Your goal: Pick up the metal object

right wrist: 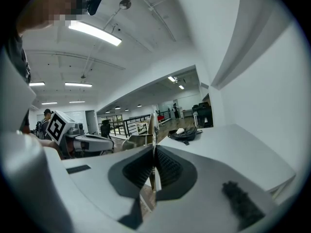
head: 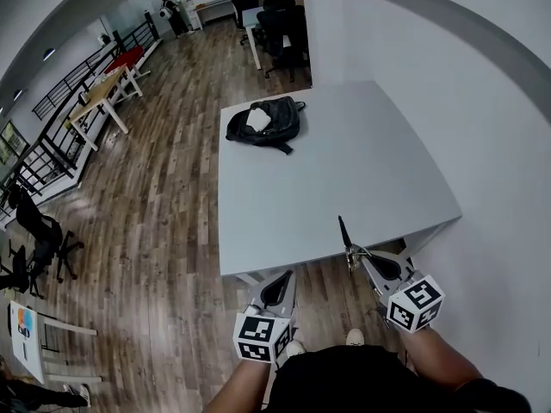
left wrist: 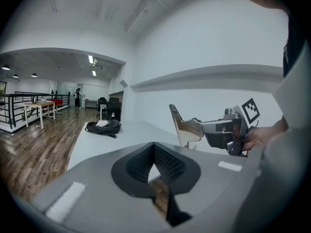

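At the near edge of the white table (head: 344, 170), the right gripper (head: 352, 253) was squeezed tight on the metal object (head: 343, 231), a thin flat piece. Its long side stood up out of the jaws and leaned toward the table. The left gripper (head: 287, 277) was beside it, a little apart, with its jaws pressed together and nothing in them. The right hand had the piece, so I think only lifting it away was left.

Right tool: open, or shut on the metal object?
Shut on the metal object: the thin plate stands pinched between the right tool's jaws.
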A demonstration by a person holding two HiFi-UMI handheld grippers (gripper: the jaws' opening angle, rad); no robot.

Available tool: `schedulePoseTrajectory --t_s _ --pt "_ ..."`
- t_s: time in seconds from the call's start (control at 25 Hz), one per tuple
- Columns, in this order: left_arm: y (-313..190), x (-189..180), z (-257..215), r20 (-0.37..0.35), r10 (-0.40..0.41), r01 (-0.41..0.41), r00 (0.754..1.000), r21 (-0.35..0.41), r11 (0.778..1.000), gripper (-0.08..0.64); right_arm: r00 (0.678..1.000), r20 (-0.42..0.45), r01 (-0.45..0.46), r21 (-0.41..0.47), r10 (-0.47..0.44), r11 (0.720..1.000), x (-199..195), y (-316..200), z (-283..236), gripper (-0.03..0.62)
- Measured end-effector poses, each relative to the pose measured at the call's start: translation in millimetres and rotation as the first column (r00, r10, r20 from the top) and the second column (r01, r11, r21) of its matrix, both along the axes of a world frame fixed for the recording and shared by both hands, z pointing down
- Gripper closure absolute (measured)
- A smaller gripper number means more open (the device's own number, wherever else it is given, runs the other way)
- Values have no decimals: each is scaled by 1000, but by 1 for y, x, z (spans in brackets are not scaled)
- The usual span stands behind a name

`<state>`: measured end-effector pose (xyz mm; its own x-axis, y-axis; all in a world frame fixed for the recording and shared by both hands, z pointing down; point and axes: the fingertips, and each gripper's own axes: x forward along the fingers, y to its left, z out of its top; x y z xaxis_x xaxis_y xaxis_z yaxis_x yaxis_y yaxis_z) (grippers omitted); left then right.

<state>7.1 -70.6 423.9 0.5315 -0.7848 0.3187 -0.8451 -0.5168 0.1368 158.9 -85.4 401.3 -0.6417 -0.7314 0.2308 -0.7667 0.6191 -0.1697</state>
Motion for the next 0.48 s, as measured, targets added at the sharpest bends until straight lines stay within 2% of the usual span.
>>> schedulePoseTrajectory --t_s 0.48 --pt "-1 1 -2 -1 5 -5 1000 5 1000 552 1000 -2 -5 -1 5 1000 0 0 1 581"
